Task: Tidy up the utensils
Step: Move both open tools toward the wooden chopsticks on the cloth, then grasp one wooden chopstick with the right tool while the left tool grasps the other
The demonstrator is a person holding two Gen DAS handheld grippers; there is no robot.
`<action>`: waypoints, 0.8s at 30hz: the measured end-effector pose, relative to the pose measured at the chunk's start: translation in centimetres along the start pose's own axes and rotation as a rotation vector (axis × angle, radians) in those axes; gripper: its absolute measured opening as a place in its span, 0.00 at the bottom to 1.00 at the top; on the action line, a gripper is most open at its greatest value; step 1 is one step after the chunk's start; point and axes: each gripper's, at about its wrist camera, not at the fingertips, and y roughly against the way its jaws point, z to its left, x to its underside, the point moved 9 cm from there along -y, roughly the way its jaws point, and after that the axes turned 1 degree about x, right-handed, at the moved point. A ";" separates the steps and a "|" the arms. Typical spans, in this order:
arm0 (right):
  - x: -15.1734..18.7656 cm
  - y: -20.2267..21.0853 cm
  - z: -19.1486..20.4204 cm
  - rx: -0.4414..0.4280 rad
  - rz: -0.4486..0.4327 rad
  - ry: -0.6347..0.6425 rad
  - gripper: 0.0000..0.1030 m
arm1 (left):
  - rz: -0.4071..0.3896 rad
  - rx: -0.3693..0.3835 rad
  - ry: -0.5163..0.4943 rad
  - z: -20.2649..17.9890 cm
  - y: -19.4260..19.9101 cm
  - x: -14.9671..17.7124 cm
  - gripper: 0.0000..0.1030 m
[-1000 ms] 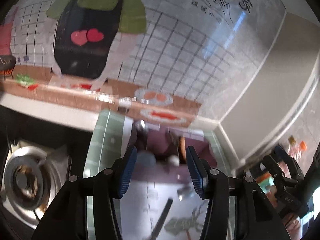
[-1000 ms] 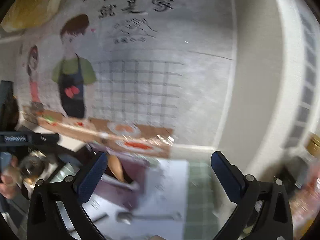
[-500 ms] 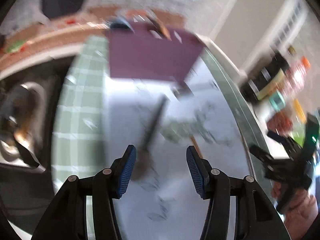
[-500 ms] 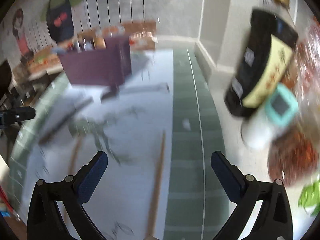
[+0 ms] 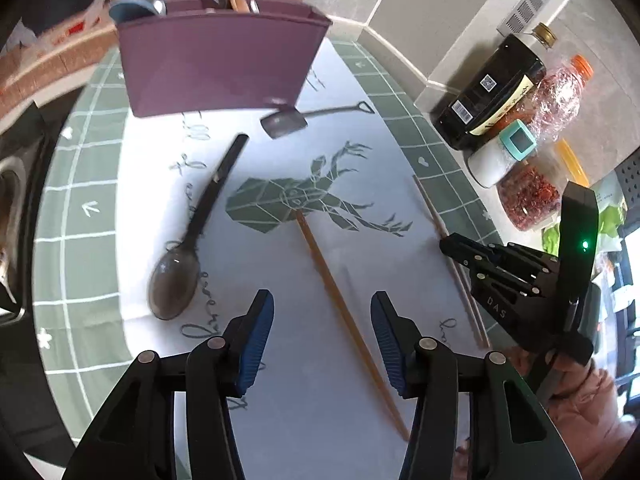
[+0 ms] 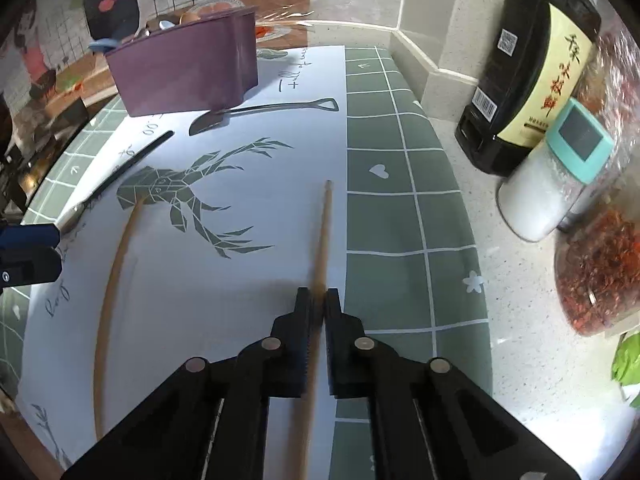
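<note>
Two wooden chopsticks lie on a white and green mat with a deer print (image 5: pixel 312 200). My right gripper (image 6: pixel 318 312) is shut on the right chopstick (image 6: pixel 325 232), which runs forward from its jaws. In the left wrist view that gripper (image 5: pixel 450 245) sits at the right on the same chopstick (image 5: pixel 430 212). My left gripper (image 5: pixel 322 336) hovers over the other chopstick (image 5: pixel 328 276). Its jaws are closing with the stick between them, and the blue pads stand clear of it. A dark spoon (image 5: pixel 188 248) and a small shovel-shaped spoon (image 5: pixel 288 120) lie before a purple utensil holder (image 5: pixel 216 72).
Along the right counter edge stand a dark sauce bottle (image 6: pixel 524 64), a white shaker with a teal lid (image 6: pixel 548 184) and a jar of red flakes (image 6: pixel 600 272). A stove (image 5: pixel 8 200) lies left of the mat. The tiled wall rises behind the holder.
Both grippers tipped down from the wall to the mat and sank toward it. The right jaws went from wide open to shut on a chopstick. The left jaws narrowed slightly.
</note>
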 end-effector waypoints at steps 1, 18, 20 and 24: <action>0.0 0.1 0.0 -0.004 -0.001 -0.005 0.05 | 0.018 0.013 0.009 -0.1 -0.3 0.0 0.44; -0.8 3.4 0.1 -0.041 -0.084 -0.079 0.05 | 0.166 -0.125 -0.037 -1.3 -6.1 -2.7 0.11; -0.9 3.5 0.2 -0.031 -0.089 -0.076 0.05 | 0.139 -0.123 -0.061 -1.5 -6.1 -2.6 0.09; -1.3 3.9 0.8 -0.031 -0.106 -0.058 0.05 | 0.051 -0.079 -0.070 -1.4 -4.8 -2.4 0.05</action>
